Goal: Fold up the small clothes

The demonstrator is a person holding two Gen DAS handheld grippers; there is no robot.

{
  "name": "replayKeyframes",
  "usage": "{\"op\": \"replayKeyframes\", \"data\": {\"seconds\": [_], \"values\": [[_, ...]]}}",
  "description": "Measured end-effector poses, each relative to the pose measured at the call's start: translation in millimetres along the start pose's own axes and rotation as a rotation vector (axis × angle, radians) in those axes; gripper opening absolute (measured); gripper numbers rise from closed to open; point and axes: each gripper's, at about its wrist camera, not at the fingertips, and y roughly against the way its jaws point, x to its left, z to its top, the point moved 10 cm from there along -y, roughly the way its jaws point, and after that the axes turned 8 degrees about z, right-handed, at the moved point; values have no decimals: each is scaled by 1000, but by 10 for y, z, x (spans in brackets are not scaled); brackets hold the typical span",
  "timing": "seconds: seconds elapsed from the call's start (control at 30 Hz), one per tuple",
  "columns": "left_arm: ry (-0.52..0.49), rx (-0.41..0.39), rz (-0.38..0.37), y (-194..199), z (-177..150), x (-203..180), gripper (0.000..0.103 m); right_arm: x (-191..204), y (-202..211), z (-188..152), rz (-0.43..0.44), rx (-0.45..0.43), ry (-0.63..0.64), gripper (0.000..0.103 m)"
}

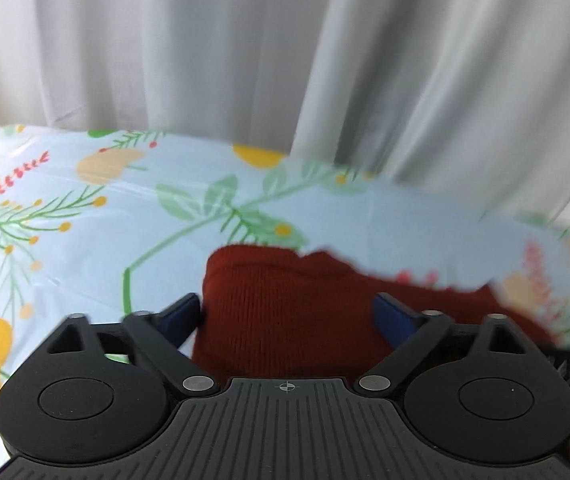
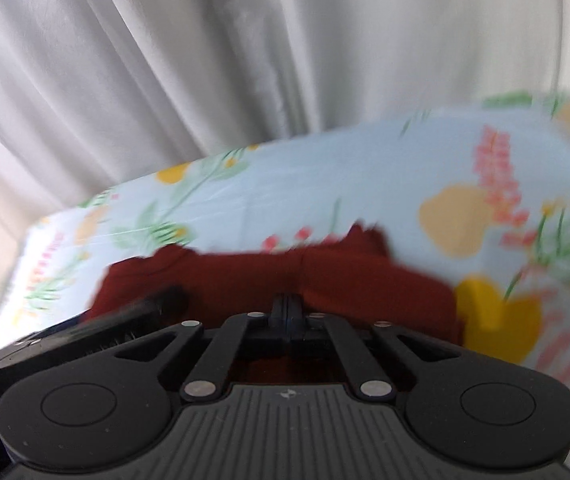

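Rust-red knitted garment (image 1: 285, 308) is laid on the floral-covered worktop (image 1: 85, 240), near the white curtain (image 1: 245, 48). Left tongs (image 1: 287, 314) are spread wide around it; right tongs (image 2: 287, 312) are pinched together against its near edge.

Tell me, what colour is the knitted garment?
Dark red knitted garment, clearest in the left wrist view.

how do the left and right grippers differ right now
The left gripper has its jaws spread wide, straddling the red knit garment; the right gripper has its jaws pressed together. Whether the right gripper pinches cloth is hidden. Both sit low at the garment's near edge.
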Motion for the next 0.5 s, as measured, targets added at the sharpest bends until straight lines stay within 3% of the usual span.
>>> {"op": "replayKeyframes", "data": {"seconds": [0.1, 0.3, 0.37, 0.43, 0.5], "values": [[32, 66, -17, -134, -55, 8, 100, 24, -23, -2, -29, -73, 120, 0], [64, 98, -32, -37, -157, 154, 101, 115, 237, -109, -26, -57, 117, 0], [82, 93, -40, 90, -222, 245, 101, 153, 538, -246, -25, -83, 130, 9], [94, 92, -73, 288, -317, 331, 101, 136, 872, -469, 9, -80, 106, 26], [85, 95, -107, 563, -477, 413, 101, 73, 1147, -726, 28, -57, 57, 31]]}}
